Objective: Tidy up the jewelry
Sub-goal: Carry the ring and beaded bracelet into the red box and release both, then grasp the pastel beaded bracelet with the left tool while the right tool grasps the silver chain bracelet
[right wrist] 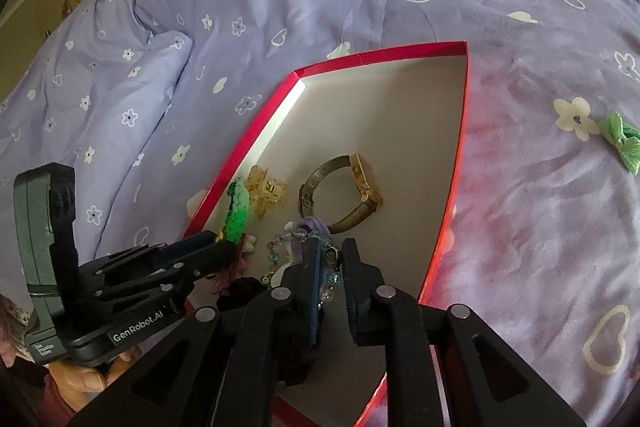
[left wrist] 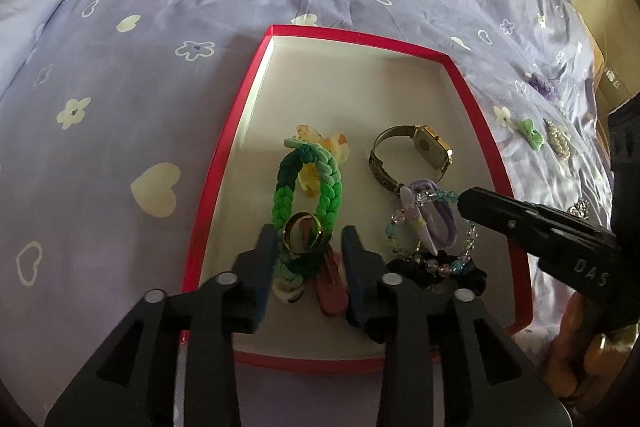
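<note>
A red-rimmed box (left wrist: 224, 163) with a white floor lies on the bed. In it are a green braided bracelet (left wrist: 316, 187), a gold ring (left wrist: 303, 233), a gold watch (left wrist: 424, 151), a yellow hair claw (left wrist: 336, 143), a purple scrunchie (left wrist: 436, 219) and a beaded bracelet (left wrist: 464, 247). My left gripper (left wrist: 308, 239) is open, its fingers either side of the ring. My right gripper (right wrist: 330, 259) is open over the beaded bracelet (right wrist: 288, 239) near the watch (right wrist: 360, 191); whether it touches the bracelet cannot be told.
Outside the box on the purple flowered bedsheet (left wrist: 160, 47) lie a green bow (right wrist: 622, 141), a rhinestone clip (left wrist: 560, 143) and a purple flower piece (left wrist: 540, 85). A pillow (right wrist: 100, 99) lies to the left.
</note>
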A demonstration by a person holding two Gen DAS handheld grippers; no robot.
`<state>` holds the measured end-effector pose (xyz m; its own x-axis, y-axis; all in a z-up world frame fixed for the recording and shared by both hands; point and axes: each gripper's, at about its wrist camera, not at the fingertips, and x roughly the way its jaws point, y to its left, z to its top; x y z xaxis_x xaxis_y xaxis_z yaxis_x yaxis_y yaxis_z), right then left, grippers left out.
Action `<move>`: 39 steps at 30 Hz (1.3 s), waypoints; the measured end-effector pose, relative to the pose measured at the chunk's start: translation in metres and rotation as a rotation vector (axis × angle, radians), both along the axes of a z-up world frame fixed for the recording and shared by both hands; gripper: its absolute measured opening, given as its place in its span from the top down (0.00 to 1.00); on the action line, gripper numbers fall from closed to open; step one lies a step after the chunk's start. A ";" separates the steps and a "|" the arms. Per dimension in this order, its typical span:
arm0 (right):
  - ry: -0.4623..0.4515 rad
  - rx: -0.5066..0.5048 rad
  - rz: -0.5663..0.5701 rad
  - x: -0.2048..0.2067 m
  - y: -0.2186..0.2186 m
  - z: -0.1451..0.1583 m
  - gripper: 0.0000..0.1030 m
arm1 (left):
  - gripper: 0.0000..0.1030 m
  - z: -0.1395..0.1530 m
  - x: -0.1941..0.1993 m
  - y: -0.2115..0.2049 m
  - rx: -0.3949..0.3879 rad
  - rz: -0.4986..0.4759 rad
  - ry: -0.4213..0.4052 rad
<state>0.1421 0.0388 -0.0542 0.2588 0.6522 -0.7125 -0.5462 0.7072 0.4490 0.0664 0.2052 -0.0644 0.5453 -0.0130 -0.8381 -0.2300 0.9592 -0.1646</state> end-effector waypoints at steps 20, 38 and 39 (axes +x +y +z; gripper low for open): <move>-0.055 0.094 -0.133 -0.016 -0.084 0.035 0.57 | 0.44 0.039 -0.017 -0.014 0.003 0.008 -0.067; -0.066 0.023 -0.450 -0.020 -0.257 0.024 0.50 | 0.39 0.062 0.002 -0.124 -0.025 -0.203 -0.099; -0.067 0.019 -0.461 -0.019 -0.264 0.023 0.50 | 0.38 0.061 0.004 -0.134 -0.028 -0.223 -0.096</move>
<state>0.1232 -0.2257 -0.0311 0.5699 0.4709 -0.6734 -0.2048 0.8750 0.4386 0.0705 0.0707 -0.0032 0.6033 -0.1645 -0.7803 0.0047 0.9792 -0.2028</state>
